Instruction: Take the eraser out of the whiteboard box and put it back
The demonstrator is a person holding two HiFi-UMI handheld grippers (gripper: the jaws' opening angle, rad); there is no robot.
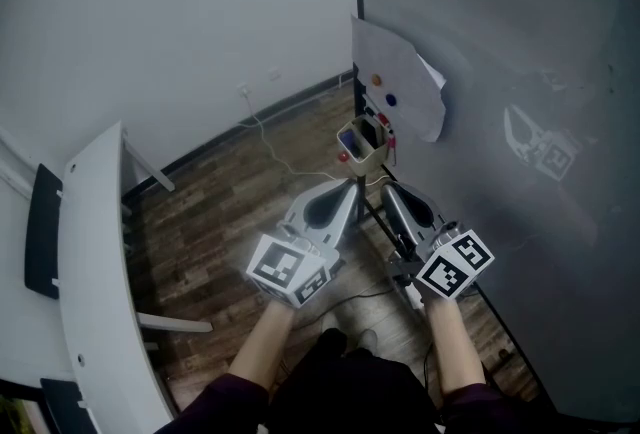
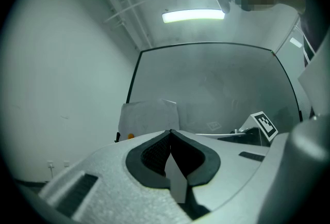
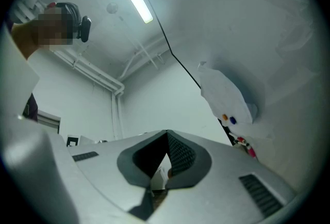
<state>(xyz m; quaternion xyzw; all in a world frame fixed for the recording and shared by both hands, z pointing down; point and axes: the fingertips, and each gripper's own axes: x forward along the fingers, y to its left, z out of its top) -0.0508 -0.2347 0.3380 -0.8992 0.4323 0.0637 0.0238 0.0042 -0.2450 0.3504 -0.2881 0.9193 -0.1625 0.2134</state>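
Head view, nearest first: the left gripper (image 1: 350,188) and right gripper (image 1: 386,188) are held side by side above the wooden floor (image 1: 220,222), both aimed at the whiteboard box (image 1: 360,160). Each gripper's own view shows its jaws pressed together at the tips, with nothing between them. Just past the tips, the box sits at the left edge of the whiteboard (image 1: 520,72). Its dark contents are too small to pick out the eraser. Above it hangs a paper sheet (image 1: 405,72) bearing an orange magnet (image 1: 376,79) and a blue magnet (image 1: 390,100).
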